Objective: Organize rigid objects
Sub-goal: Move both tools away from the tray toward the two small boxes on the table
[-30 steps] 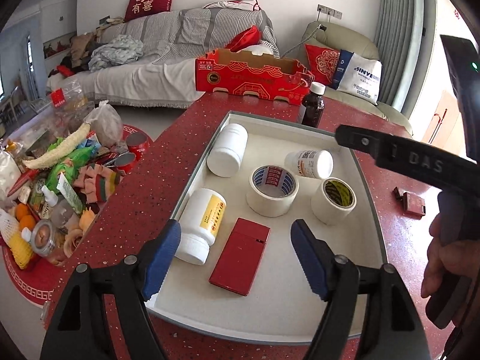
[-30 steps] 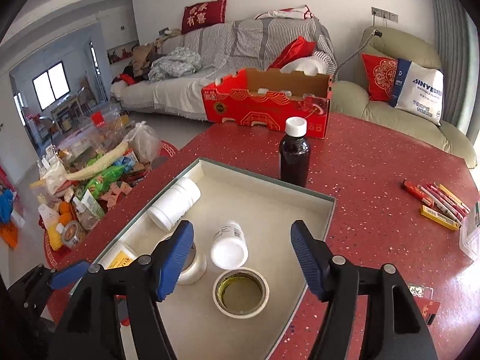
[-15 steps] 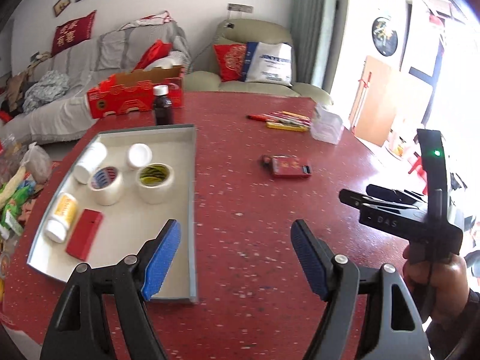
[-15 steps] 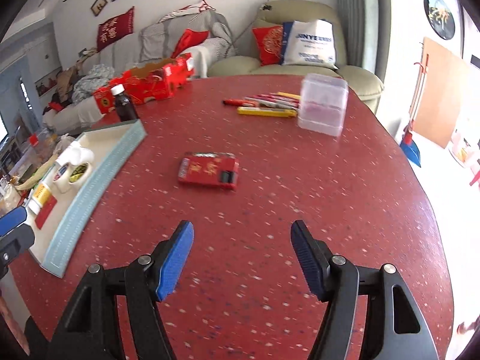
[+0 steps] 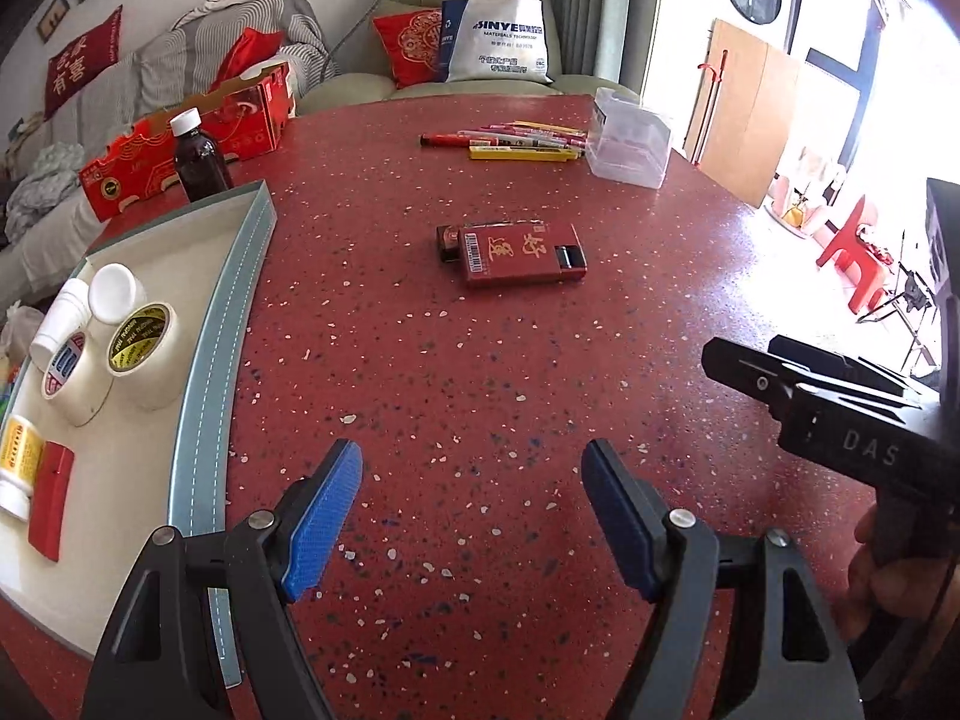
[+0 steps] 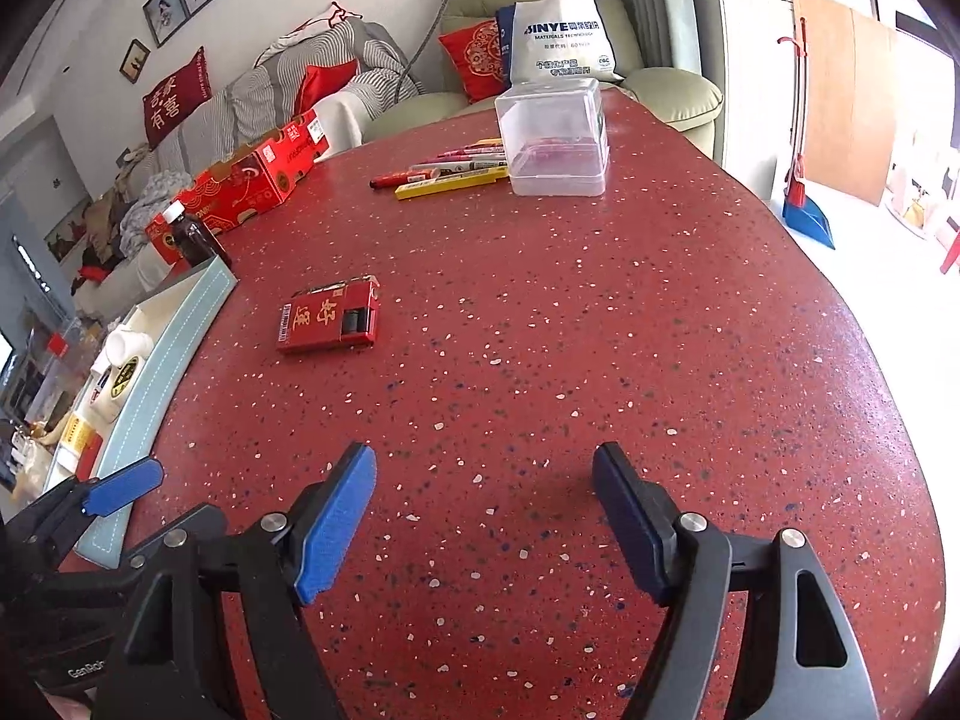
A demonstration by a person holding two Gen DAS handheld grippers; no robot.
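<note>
Both tongs, left (image 5: 471, 510) and right (image 6: 483, 516), hover wide and empty over the red tabletop (image 5: 540, 360). The red cigarette pack (image 5: 519, 255) lies flat, well right of the tray (image 5: 204, 372). A clean pickup likely means gripping its long edges squarely.

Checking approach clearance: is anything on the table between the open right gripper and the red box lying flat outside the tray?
Nothing visible: only bare tabletop separates right gripper from red box.
</note>
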